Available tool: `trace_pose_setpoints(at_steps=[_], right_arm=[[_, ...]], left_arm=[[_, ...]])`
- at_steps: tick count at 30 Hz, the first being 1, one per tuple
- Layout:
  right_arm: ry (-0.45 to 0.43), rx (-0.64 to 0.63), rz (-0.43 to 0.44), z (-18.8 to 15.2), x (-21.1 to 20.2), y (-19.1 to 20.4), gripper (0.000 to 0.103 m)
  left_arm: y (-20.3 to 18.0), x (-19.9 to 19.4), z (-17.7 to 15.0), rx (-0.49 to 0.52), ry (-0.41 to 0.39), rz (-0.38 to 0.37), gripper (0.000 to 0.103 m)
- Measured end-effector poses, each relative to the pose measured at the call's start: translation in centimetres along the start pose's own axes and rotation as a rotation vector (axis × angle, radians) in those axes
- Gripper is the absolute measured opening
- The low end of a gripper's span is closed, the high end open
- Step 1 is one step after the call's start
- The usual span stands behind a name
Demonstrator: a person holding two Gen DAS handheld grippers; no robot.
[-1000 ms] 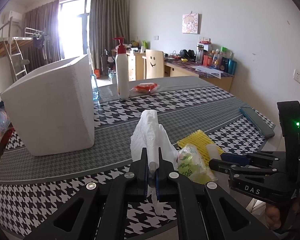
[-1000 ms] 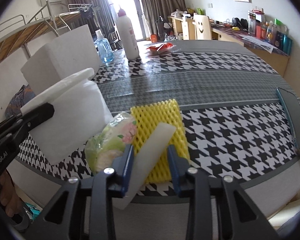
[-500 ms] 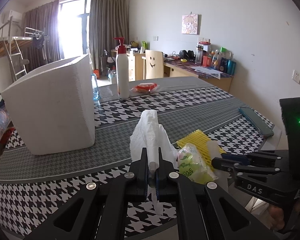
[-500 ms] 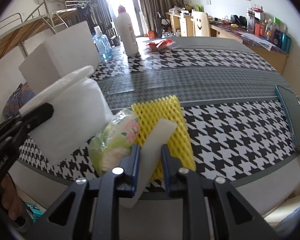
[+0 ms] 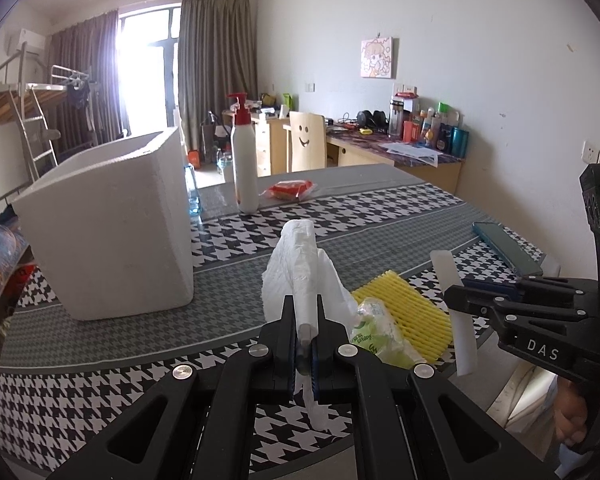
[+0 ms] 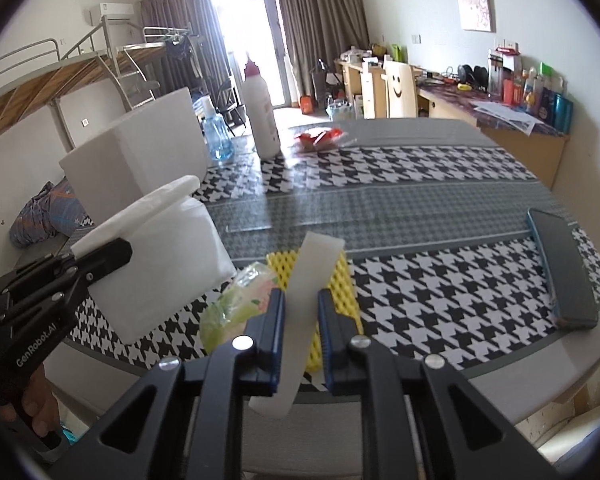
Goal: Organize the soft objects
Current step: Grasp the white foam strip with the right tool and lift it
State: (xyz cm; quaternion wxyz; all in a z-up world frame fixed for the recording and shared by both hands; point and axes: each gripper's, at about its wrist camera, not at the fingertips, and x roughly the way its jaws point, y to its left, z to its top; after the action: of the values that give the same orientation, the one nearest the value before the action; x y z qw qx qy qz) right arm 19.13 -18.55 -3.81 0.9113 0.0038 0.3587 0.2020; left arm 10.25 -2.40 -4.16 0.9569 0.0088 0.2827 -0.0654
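Since a second ago, our right gripper (image 6: 301, 322) has closed on the white foam strip (image 6: 305, 312) and lifted it off the yellow foam net (image 5: 400, 306), so the strip now hangs tilted in the air.

Going left to right in the left wrist view, we see the big white foam box (image 5: 108, 224) at about ten o'clock on the houndstooth table (image 5: 100, 380), with a pump bottle (image 5: 245, 160) behind it at twelve. At the centre our left gripper (image 5: 306, 340) is pinched tight on a white tissue (image 5: 300, 276), held just above the table. Just to its right, at four o'clock, a green plastic bag (image 5: 374, 332) lies against the yellow net. Further right the other gripper (image 5: 458, 302) clamps the strip (image 5: 456, 312) near its middle. A dark phone (image 5: 506, 248) lies at two o'clock near the table edge.
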Motion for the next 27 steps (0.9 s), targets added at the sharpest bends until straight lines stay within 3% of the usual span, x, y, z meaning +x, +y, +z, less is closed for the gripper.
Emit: trace_pose_setpoints(at_steps=[27], right_arm=[[-0.113, -0.105, 0.01, 2.5, -1.9, 1.9, 0.02]], left_arm=[[0.8, -2.0, 2.6, 0.008, -0.084, 0.056, 0.005]])
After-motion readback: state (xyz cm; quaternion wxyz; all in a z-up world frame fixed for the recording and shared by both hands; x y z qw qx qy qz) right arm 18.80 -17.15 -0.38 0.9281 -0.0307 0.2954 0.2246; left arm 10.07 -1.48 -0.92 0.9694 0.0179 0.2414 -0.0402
